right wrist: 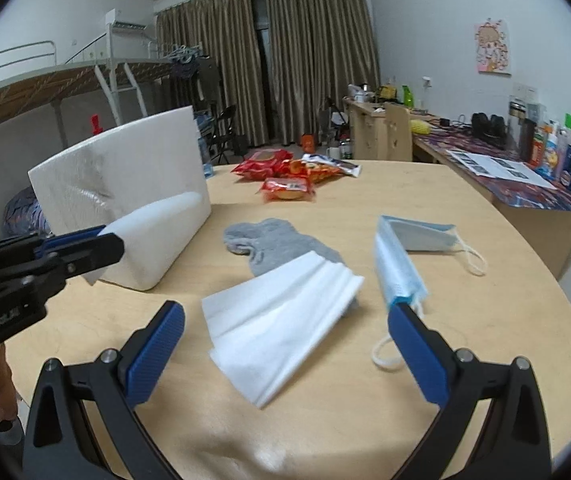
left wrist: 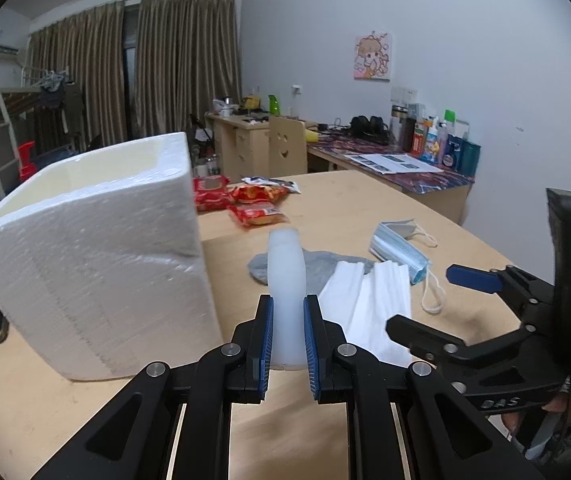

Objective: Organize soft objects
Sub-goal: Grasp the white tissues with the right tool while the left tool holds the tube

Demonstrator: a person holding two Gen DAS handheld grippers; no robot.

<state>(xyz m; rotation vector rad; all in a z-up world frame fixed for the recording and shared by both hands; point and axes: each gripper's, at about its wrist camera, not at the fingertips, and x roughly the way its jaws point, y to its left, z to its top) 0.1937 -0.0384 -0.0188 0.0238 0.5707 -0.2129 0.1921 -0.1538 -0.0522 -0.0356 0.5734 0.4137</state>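
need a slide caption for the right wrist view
Right tongs open over folded white tissue; left tongs grip a white foam piece beside the foam box.

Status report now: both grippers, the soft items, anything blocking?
Left gripper shut on white foam piece. Right gripper open over white tissue. Foam box near, nothing blocking.

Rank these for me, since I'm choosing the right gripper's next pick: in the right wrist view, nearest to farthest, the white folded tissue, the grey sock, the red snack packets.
From the right gripper:
1. White folded tissue, between its open fingers.
2. Grey sock, just behind the tissue.
3. Red snack packets, at the table's far side.
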